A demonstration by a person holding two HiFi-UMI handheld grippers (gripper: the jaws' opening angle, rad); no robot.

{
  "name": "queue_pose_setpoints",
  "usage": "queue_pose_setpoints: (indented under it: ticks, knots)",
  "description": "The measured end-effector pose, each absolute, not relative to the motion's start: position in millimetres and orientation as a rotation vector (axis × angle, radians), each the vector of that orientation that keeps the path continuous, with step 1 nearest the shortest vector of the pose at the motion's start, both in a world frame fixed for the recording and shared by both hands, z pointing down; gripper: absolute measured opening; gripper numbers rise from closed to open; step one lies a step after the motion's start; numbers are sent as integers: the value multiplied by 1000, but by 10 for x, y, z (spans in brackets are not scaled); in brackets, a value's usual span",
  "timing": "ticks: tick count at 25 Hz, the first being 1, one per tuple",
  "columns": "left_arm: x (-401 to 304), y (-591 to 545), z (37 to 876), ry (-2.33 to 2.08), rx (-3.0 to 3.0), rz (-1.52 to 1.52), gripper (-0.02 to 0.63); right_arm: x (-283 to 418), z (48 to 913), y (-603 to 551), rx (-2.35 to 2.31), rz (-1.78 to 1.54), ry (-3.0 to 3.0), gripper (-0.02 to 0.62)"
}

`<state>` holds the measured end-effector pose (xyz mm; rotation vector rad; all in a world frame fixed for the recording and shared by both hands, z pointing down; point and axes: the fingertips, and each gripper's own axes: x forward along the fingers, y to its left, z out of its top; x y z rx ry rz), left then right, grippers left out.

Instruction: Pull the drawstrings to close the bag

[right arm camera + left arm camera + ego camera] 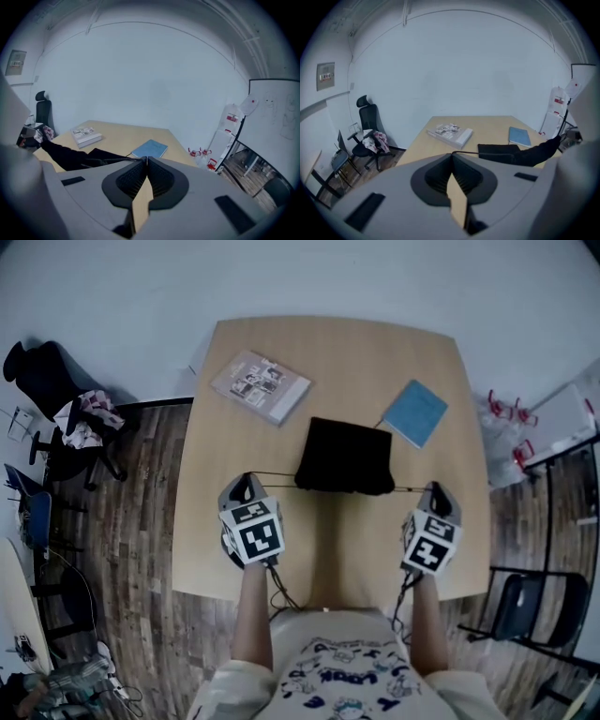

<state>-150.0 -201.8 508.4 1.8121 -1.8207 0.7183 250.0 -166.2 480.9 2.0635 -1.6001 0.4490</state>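
Note:
A black drawstring bag [344, 457] lies on the wooden table [234, 549], its near edge bunched together. Thin black cords run out of it to both sides. My left gripper [246, 480] is shut on the left drawstring [277, 472], which shows as a taut line from its tips to the bag [499, 152]. My right gripper [434, 488] is shut on the right drawstring [410, 489]. In the right gripper view the cord [115, 160] leads from the closed tips [145, 159] to the bag [77, 157]. Both grippers hang above the table on either side of the bag.
A white-covered book [260, 386] lies at the table's far left and a blue notebook [415, 412] at the far right. A black office chair [56, 409] stands left of the table, folding chairs [534, 601] and a white rack [548, 423] to the right.

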Motion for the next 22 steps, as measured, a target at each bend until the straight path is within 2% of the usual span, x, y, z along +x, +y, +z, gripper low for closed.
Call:
queue_pose_setpoints:
  ticks: [22]
  knots:
    - [-2152,-2010,4712,-2089,1650,669,6,2830,4424,-1682,2277,494,-1503,6]
